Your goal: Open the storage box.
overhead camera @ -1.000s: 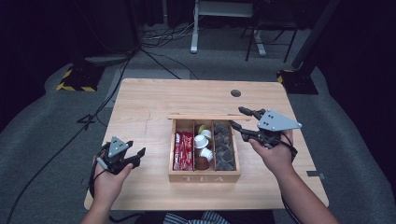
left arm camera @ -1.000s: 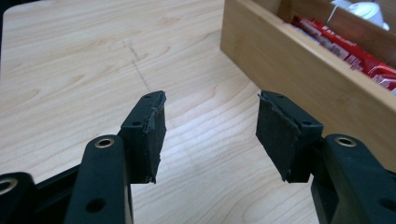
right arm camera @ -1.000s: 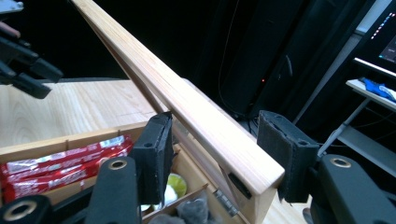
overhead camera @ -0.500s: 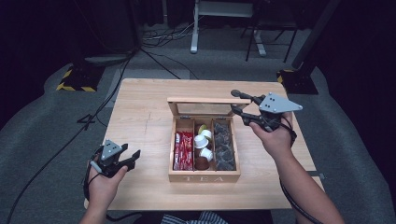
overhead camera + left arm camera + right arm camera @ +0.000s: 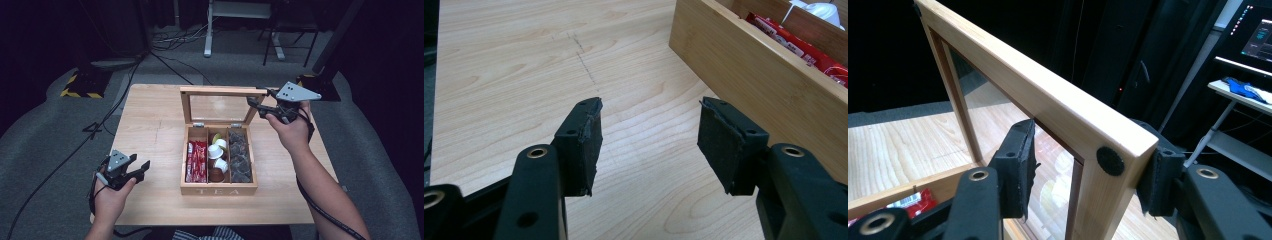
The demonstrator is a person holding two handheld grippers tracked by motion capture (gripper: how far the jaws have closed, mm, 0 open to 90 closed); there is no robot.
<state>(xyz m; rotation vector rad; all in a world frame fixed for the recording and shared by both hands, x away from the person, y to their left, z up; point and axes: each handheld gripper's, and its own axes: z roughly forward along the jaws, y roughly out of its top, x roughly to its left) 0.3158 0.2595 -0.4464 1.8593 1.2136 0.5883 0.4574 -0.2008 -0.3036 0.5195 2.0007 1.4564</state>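
A wooden tea box (image 5: 218, 189) sits mid-table, its glass-paned lid (image 5: 220, 91) standing nearly upright. Inside are red packets (image 5: 196, 160), white capsules (image 5: 217, 150) and dark packets (image 5: 240, 160). My right gripper (image 5: 260, 101) straddles the lid's top right corner. In the right gripper view that gripper (image 5: 1088, 155) has the lid frame (image 5: 1048, 105) between its jaws, with the right pad against the wood and the left pad standing clear. My left gripper (image 5: 141, 162) hovers open at the front left. In its own view, the left gripper (image 5: 649, 130) is empty beside the box wall (image 5: 764, 75).
The light wood table (image 5: 150, 120) has bare room to the left of and behind the box. On the grey floor beyond lie cables and a yellow-black striped base (image 5: 80, 87). A lit monitor (image 5: 1255, 35) stands on a desk past the table.
The right gripper has moved up and toward the table's far side, swinging the lid from nearly flat to upright. The left gripper has barely shifted.
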